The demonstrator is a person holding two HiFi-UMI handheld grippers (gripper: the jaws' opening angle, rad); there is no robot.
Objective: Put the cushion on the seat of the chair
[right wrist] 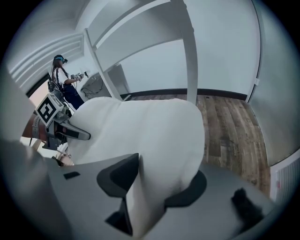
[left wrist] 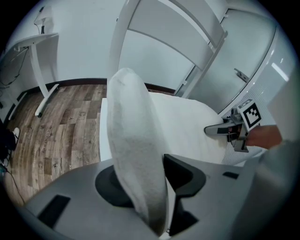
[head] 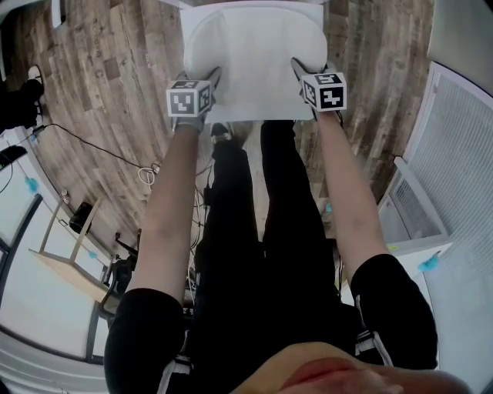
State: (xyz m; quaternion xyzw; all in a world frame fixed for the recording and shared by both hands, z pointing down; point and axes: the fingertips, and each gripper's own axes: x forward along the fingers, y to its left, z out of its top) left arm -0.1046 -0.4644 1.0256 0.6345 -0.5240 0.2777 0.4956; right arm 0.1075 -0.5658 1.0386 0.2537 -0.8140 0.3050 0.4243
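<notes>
The white cushion [head: 254, 54] lies flat on the white chair's seat, whose rim [head: 187, 17] shows at its far left. My left gripper [head: 209, 81] is at the cushion's near left corner and my right gripper [head: 302, 71] at its near right corner. In the left gripper view a raised fold of the cushion [left wrist: 133, 131] stands between the left gripper's [left wrist: 150, 180] parted jaws. In the right gripper view the cushion's corner [right wrist: 150, 131] bulges between the right gripper's [right wrist: 159, 180] parted jaws. Neither pair visibly pinches it. The chair's back slats [left wrist: 173, 28] rise behind.
Wooden floor [head: 115, 69] surrounds the chair. A white ribbed unit [head: 462, 154] stands on the right, a wooden stool [head: 69, 262] and cables [head: 146, 173] on the left. A white desk leg [left wrist: 44, 89] is beyond the chair. Another person [right wrist: 63, 79] stands in the background.
</notes>
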